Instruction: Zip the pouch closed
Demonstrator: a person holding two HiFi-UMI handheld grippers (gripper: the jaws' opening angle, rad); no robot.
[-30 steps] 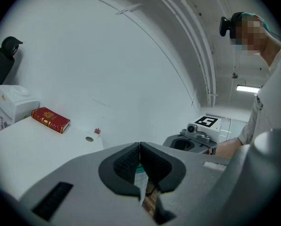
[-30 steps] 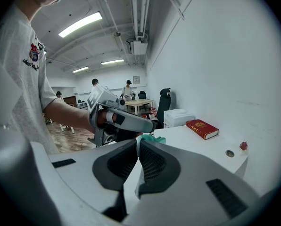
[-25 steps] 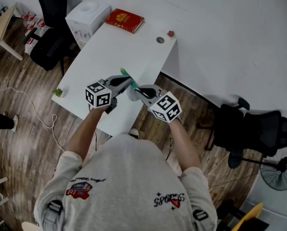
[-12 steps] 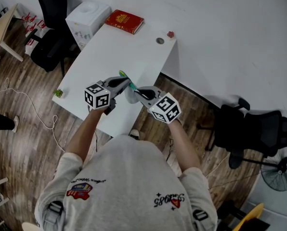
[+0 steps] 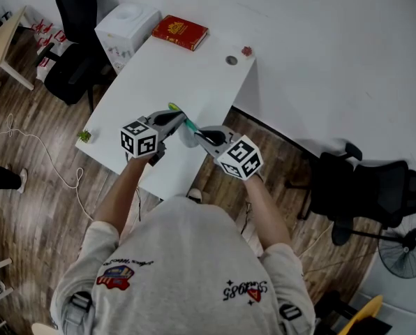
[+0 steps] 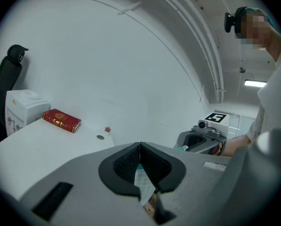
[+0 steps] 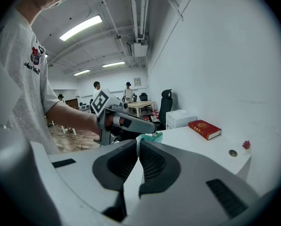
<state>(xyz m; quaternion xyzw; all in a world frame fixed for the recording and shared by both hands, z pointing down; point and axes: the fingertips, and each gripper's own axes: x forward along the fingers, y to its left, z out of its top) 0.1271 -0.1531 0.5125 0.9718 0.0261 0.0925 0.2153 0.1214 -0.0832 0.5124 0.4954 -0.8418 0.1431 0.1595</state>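
Left gripper [image 6: 140, 164] at 9 o'clock, right gripper [image 7: 137, 157] at 3, both clamped pouch [image 5: 186, 134]; fabric could've slipped out under zipper tug.

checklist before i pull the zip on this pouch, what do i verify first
1. Left tool shut on the pouch: ok.
2. Right tool shut on the pouch's other end: ok.
3. Right tool gripping the zipper pull itself: cannot tell.
4. How far the zipper is closed: cannot tell.
5. Red book on the table, well away from both tools: ok.
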